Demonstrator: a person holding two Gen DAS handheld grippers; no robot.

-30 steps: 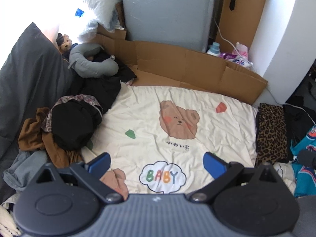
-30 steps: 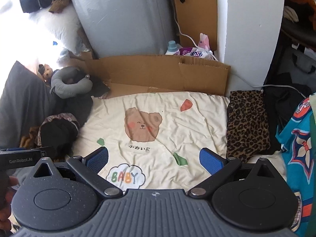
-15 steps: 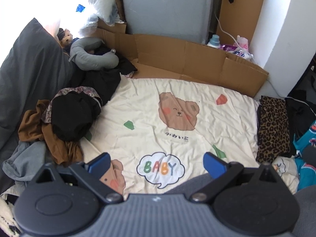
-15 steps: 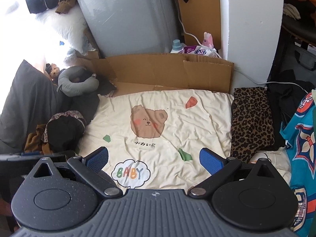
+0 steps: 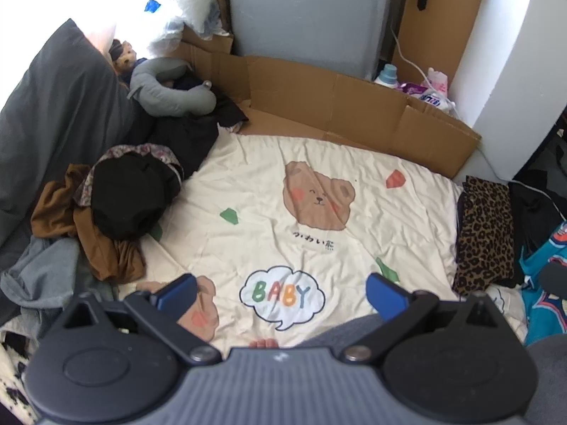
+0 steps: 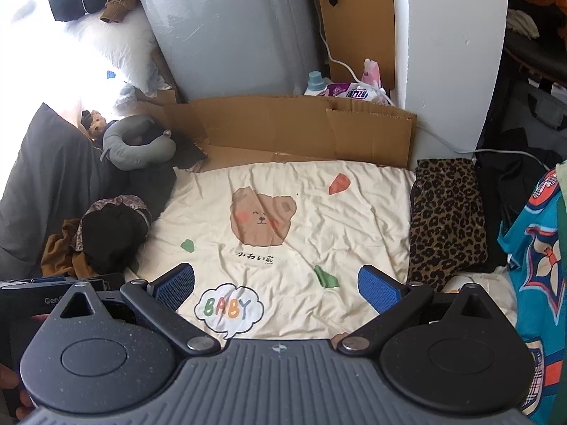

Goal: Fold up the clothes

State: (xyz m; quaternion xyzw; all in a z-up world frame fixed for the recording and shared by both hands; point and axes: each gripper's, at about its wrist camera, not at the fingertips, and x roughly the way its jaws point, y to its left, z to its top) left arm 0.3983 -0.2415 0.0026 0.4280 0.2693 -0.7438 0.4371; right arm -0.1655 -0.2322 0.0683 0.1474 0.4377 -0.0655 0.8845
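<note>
Both tools hang above a cream bedspread (image 5: 269, 191) printed with a brown bear and a "BABY" speech bubble. The left tool (image 5: 281, 292) has its blue-padded fingers (image 5: 177, 288) spread wide apart with nothing between them, and the right tool (image 6: 276, 281) is likewise spread wide and empty. The clothes to fold lie at the edges of the bedspread: a heap of black and brown garments (image 5: 117, 205) is bunched on its left side, with a grey garment (image 5: 39, 272) just below it, and a folded leopard-print piece (image 6: 444, 216) rests along its right edge beside a teal patterned garment (image 6: 535, 265). A grey neck pillow (image 5: 170, 88) sits at the far left corner near a dark grey pillow (image 5: 60, 102), and flattened cardboard (image 6: 297, 127) stands along the far side of the bedspread.
</note>
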